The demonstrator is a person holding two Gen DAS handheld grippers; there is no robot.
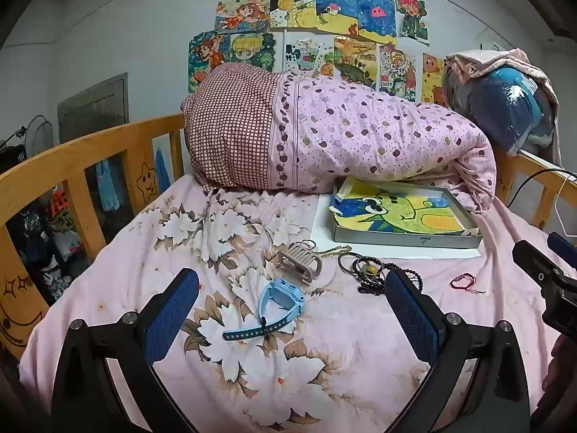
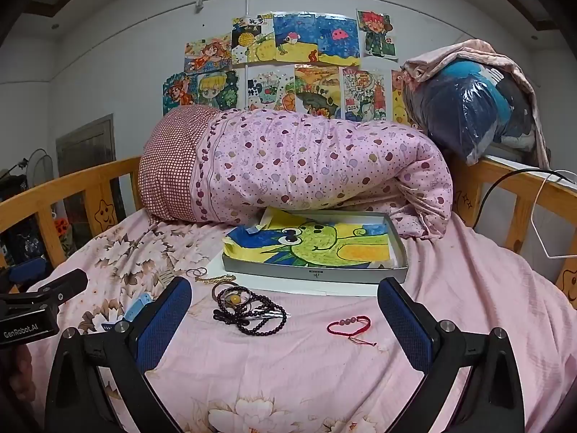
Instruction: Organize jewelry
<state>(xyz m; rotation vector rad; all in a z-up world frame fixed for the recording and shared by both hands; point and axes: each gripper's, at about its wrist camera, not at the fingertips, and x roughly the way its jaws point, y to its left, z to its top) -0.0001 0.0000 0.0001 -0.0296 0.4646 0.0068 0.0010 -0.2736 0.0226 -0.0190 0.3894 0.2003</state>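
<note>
1. The left gripper (image 1: 292, 310) hangs over the flowered sheet (image 1: 252, 379) with its jaws wide apart and nothing between the blue pads (image 1: 173, 321)
2. A blue watch (image 1: 276, 306) lies on the sheet between those fingers, strap trailing toward the camera
3. Just beyond it sits a beige clip (image 1: 301, 261), with thin rings (image 2: 197, 272) and a gold chain (image 2: 215, 279) close by, near the edge of the white paper (image 1: 321, 223)
4. A tangle of dark beads (image 2: 249, 312) with an amber bead lies right of the clip, touching a metal ring (image 1: 346, 263)
5. The red bracelet (image 2: 349, 326) lies alone on the sheet, apart from the beads
6. The right gripper (image 2: 285, 319) hovers with jaws spread, empty; beads and bracelet lie between its fingers in its own view
7. A grey tray (image 2: 313, 274) holding a frog drawing (image 2: 317, 243) sits on the paper behind the jewelry, against the rolled quilt (image 2: 295, 166)
</note>
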